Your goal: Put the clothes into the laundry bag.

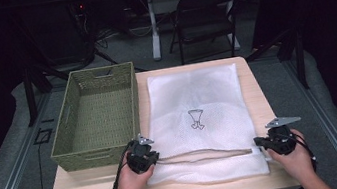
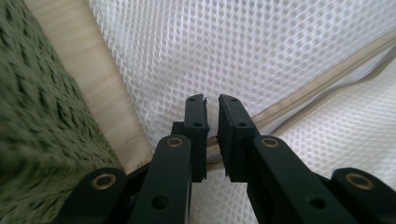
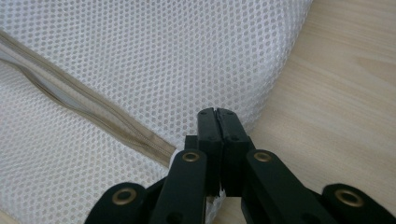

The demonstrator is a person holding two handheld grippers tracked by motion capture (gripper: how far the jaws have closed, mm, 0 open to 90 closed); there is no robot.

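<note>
While my left hand-held gripper (image 2: pixel 211 100) sits at the left end of the zipper (image 1: pixel 205 153), its jaws stand a narrow slit apart, and I cannot tell for sure whether any cloth is pinched in that slit. My right hand-held gripper (image 3: pixel 218 112) has its jaws pressed together on the right edge of the white mesh bag (image 1: pixel 199 120), where the zipper ends.

From the high view the bag lies flat on the worktop (image 1: pixel 256 86), its zipper running across the near end between both hand-held grippers, with a small dark emblem (image 1: pixel 196 119) at its middle. The left gripper view adds the weave of the green basket (image 2: pixel 37 130) just beside the bag, with a strip of bare wood between them. The right gripper view adds the tan zipper tape running up to the jaws and bare wood beyond the bag's edge.

Only narrow margins of worktop lie beyond the bag on the near and right sides; the basket takes up the left.
</note>
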